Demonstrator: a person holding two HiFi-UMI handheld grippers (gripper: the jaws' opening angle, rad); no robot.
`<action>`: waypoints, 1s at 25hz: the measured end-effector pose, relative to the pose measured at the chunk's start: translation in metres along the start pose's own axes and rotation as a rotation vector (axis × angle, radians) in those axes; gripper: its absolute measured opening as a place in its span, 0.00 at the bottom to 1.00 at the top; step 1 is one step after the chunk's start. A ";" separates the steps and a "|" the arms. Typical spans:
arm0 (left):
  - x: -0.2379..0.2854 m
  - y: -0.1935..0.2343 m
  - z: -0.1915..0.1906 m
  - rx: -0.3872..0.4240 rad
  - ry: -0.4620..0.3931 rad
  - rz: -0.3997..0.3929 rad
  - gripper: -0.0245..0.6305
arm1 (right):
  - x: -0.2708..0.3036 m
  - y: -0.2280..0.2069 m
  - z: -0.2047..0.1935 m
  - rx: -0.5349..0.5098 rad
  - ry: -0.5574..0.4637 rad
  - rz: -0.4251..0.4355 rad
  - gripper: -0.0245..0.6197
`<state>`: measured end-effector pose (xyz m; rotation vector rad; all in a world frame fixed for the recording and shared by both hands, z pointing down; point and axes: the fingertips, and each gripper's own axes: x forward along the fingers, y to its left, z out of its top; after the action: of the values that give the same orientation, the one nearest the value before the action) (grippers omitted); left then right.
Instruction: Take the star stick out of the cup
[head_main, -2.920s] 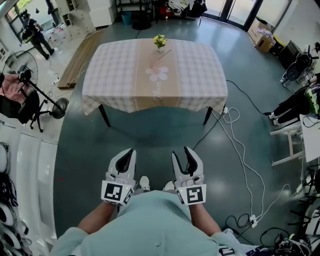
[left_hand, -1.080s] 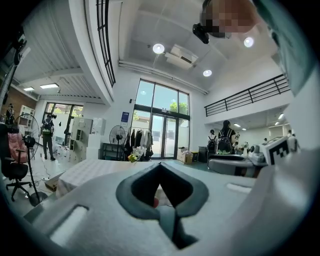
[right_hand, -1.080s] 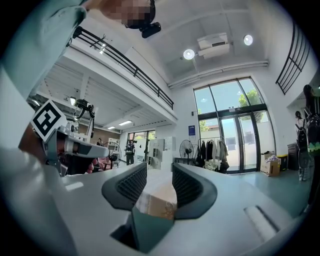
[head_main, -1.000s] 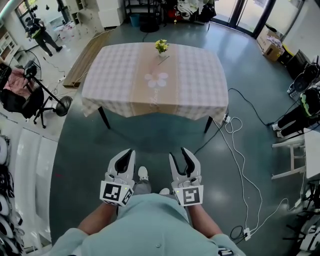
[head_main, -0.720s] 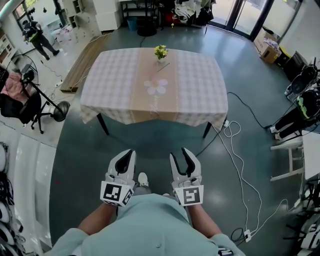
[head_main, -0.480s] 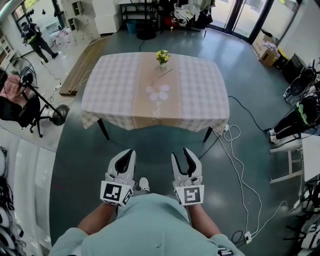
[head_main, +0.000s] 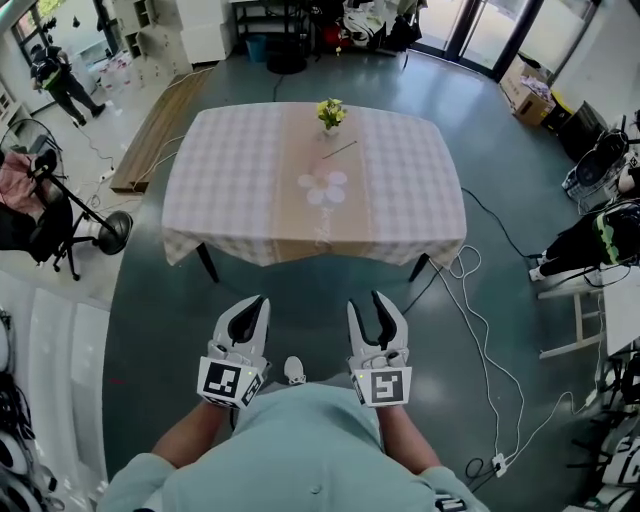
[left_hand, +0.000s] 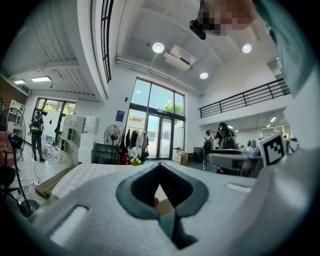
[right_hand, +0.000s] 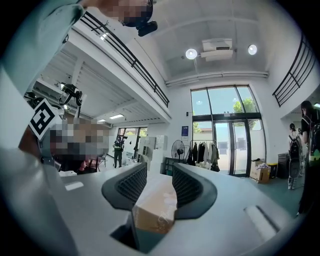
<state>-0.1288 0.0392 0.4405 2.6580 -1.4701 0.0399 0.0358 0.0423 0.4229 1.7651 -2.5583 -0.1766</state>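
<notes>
A small cup of yellow flowers stands at the far middle of the table, which has a checked cloth. A thin stick slants on the tan runner just in front of the cup; its tip is too small to make out. A pink flower shape lies mid-runner. Both grippers hang low by my body, well short of the table. My left gripper is shut and empty, its tips meeting. My right gripper is open and holds nothing; in the right gripper view the runner shows between its pads.
A standing fan is on the floor to the table's left. White cables trail across the floor on the right, near white furniture. A person stands at the far left. Dark floor lies between me and the table.
The table has come nearer and sits lower in the head view, and my feet have shifted under me. Both grippers keep their pose, left shut and right open.
</notes>
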 end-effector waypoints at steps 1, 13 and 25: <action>0.001 0.004 -0.001 0.000 0.000 0.000 0.04 | 0.002 0.001 0.000 -0.007 0.003 -0.007 0.25; 0.018 0.025 0.000 -0.022 -0.022 0.006 0.04 | 0.022 -0.006 -0.004 -0.012 0.027 -0.030 0.25; 0.055 0.032 0.011 -0.005 -0.027 0.070 0.04 | 0.066 -0.041 -0.009 -0.004 0.011 0.023 0.25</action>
<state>-0.1269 -0.0256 0.4363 2.6124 -1.5691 0.0056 0.0509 -0.0347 0.4246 1.7288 -2.5674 -0.1709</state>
